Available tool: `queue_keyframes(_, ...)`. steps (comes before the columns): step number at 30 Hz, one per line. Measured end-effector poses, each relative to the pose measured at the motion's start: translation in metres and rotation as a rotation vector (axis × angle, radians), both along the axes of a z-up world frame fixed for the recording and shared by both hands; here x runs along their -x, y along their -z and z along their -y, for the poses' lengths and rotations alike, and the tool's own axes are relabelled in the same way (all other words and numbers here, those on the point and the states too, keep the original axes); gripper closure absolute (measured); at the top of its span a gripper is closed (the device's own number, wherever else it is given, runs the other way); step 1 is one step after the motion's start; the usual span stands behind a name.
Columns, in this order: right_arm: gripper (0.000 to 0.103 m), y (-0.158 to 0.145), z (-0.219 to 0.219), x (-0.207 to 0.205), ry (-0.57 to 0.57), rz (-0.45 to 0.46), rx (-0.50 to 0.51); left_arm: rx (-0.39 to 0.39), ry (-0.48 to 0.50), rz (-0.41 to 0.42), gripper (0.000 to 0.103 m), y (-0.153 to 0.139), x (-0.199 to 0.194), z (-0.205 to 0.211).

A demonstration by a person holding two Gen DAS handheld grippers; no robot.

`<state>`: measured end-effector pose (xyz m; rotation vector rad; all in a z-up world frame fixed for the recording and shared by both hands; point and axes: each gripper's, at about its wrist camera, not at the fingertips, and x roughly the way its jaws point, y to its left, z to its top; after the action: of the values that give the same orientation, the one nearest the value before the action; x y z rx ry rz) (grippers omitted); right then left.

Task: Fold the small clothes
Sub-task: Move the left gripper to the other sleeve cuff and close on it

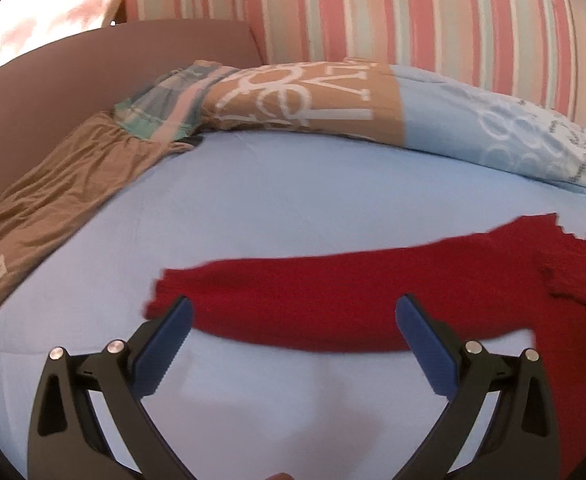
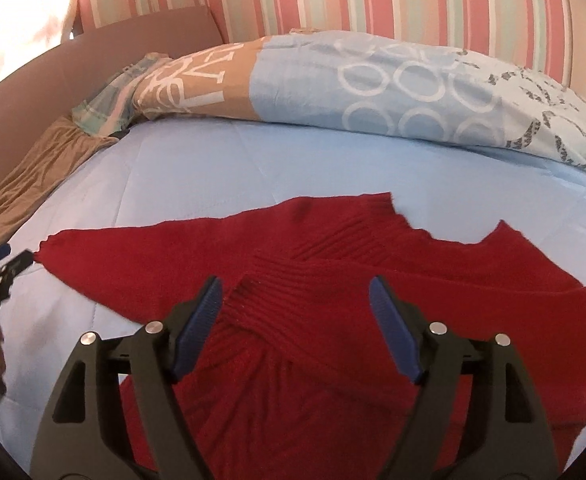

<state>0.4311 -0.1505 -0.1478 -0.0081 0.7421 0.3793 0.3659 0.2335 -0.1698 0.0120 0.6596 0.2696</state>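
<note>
A red sweater is laid flat on a light blue sheet, in the near half of the bed. One sleeve is stretched out to the left, its cuff edge ending on bare sheet. A ribbed cuff is folded across the body. The far edge of the sweater is notched at the collar.

The left gripper is held above the sleeve with its jaws spread wide; nothing is pinched. The right gripper is held above the ribbed cuff with its jaws spread; no fabric is clamped between the pads.

Open sheet is left between the sweater's far edge and a patterned pillow. A brown cloth is draped along the left edge of the bed. A striped cushion is set behind the pillow.
</note>
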Motion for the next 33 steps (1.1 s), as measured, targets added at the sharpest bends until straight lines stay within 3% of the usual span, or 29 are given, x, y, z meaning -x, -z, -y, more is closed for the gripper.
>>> queue_keyframes(5,0.026,-0.004,0.005,0.009,0.016,-0.002,-0.01,0.013,-0.017,-0.024,0.002,0.005,-0.003,-0.036)
queue_keyframes(10,0.021,-0.009,-0.01,0.025,0.024,0.007,-0.031,0.037,0.035,-0.013,0.002,0.006,-0.002,-0.06)
queue_keyframes(17,0.003,-0.013,-0.03,0.056,0.12,-0.013,-0.039,0.158,0.061,-0.032,0.002,0.014,-0.013,-0.096)
queue_keyframes(21,0.003,-0.015,-0.031,0.072,0.124,-0.013,-0.056,0.205,0.068,-0.058,0.002,0.021,-0.022,-0.117)
queue_keyframes(28,0.003,-0.013,-0.025,0.083,0.139,-0.032,-0.063,0.195,0.07,-0.142,0.002,0.045,-0.037,-0.14)
queue_keyframes(32,0.003,-0.013,-0.025,0.084,0.134,-0.03,-0.063,0.239,0.036,-0.165,0.014,0.054,-0.042,-0.149)
queue_keyframes(33,0.003,-0.013,-0.025,0.084,0.131,-0.026,-0.061,0.246,0.031,-0.176,0.023,0.055,-0.044,-0.15)
